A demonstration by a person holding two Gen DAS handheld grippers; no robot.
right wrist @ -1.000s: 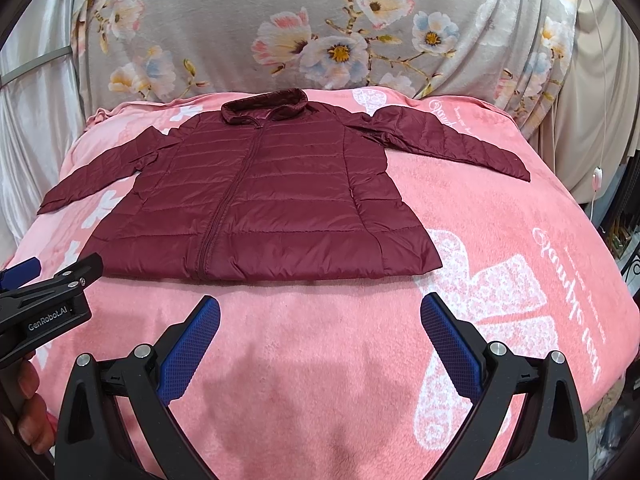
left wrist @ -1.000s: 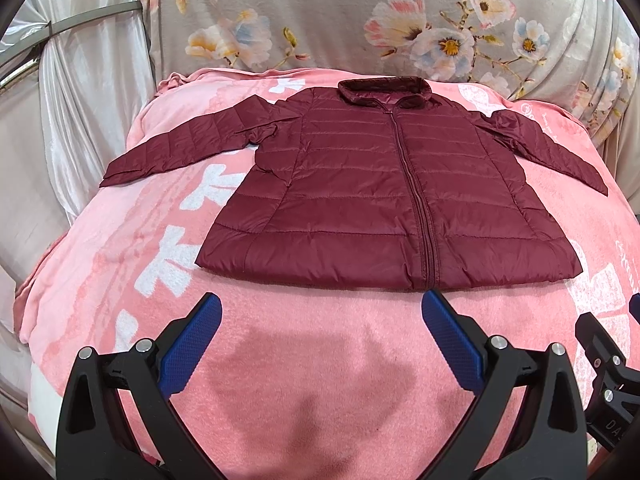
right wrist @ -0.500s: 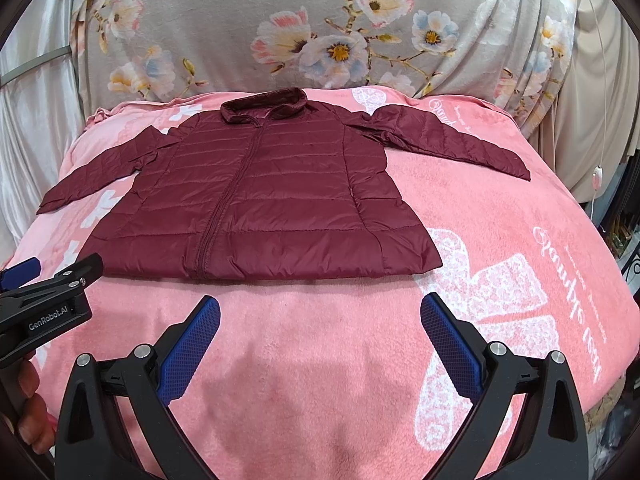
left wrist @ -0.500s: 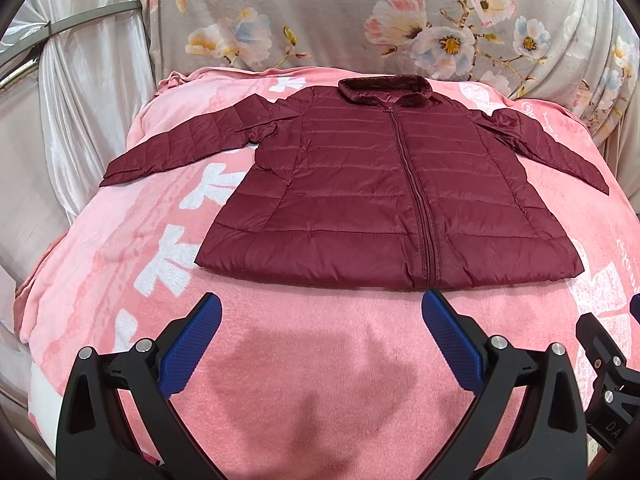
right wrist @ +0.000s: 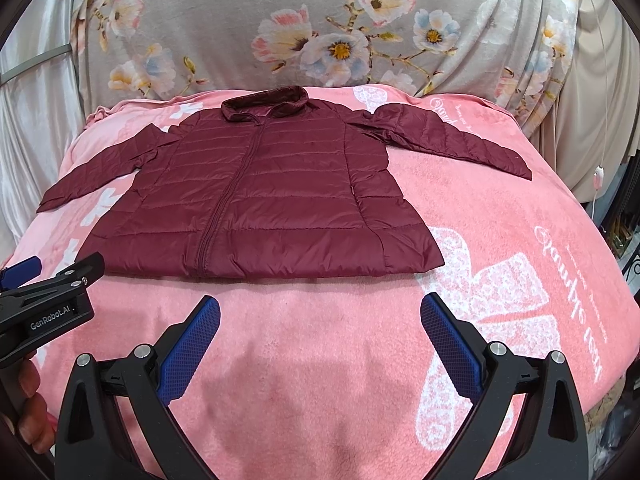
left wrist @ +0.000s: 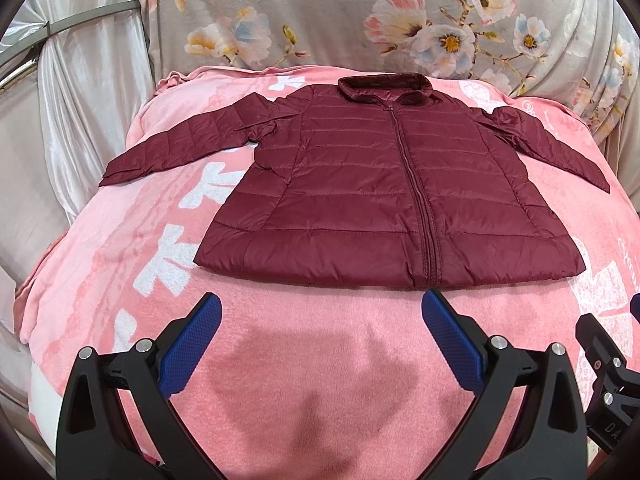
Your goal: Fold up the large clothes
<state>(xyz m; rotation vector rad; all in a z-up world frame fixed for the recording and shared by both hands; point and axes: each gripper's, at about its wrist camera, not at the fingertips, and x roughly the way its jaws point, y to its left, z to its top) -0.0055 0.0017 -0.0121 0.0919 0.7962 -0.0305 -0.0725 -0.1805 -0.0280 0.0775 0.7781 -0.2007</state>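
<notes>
- One dark red puffy jacket (left wrist: 384, 200) is lying flat and zipped on a pink blanket (left wrist: 312, 380), sleeves spread out to both sides.
- Both the left gripper (left wrist: 318, 338) and the right gripper (right wrist: 320, 338) are hovering near the hem, jaws wide apart, holding nothing.
- A flowery cloth (right wrist: 320, 28) is hanging behind the blanket.
- Nothing is blocking the jacket.

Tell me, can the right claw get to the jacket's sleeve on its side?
Probably yes. The right claw is open over bare pink blanket, and that sleeve lies flat and spread out from the maroon puffer jacket with nothing on it or in front of it.
</notes>
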